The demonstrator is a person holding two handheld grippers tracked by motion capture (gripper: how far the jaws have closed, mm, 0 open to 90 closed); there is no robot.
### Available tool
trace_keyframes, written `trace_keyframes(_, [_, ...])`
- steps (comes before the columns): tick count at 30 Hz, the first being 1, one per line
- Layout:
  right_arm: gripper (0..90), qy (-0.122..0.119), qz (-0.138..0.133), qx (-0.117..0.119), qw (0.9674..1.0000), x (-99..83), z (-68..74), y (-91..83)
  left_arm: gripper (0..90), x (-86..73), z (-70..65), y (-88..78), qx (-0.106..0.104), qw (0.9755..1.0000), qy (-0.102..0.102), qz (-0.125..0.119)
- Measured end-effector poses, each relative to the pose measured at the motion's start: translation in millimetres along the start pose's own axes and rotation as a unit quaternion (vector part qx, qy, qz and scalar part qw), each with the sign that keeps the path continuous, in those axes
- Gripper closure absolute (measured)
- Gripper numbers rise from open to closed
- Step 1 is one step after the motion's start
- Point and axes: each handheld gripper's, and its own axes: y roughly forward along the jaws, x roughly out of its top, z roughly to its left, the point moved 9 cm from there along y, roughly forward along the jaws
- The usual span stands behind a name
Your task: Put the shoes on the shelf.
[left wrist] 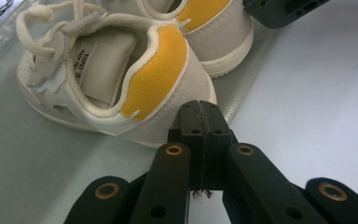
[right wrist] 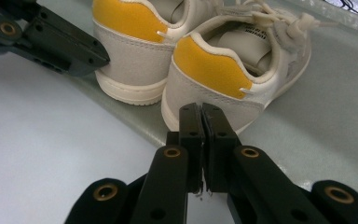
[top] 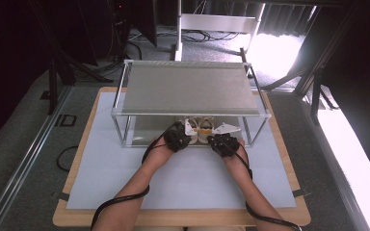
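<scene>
With both tongs clenched and nothing between the jaws, my left gripper (left wrist: 199, 108) sits at the heel of the left shoe (left wrist: 121, 79) and my right gripper (right wrist: 201, 112) at the heel of the right shoe (right wrist: 233, 70); whether the tips touch the heels I cannot tell. Both shoes stand side by side on the lower shelf (top: 142, 137) of the rack (top: 192, 86), toes pointing away from me. I judge each shoe light, with a soft suede heel, a padded yellow collar (left wrist: 156, 70) that yields, and a firmer rubber sole. Loose laces (left wrist: 37, 18) could snag. Best hold, in my judgement: open the jaws and pinch the heel counter, one pad inside the collar.
</scene>
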Motion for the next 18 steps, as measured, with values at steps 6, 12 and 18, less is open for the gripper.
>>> trace_keyframes(6, [87.7,-0.001,0.006,-0.002,1.0000,2.6,-3.1,3.7,89.0,1.9,1.4,2.5,-0.005,1.0000,0.003,-0.002])
trace_keyframes(12, [85.8,0.009,-0.008,0.003,0.9999,1.4,-1.5,0.4,86.4,5.0,-6.3,2.2,-0.009,0.9998,0.003,-0.016])
trace_keyframes(18, [76.6,0.003,-0.027,0.010,0.9996,0.0,2.8,-13.2,84.4,5.4,-15.0,-8.5,-0.016,0.9990,-0.009,-0.042])
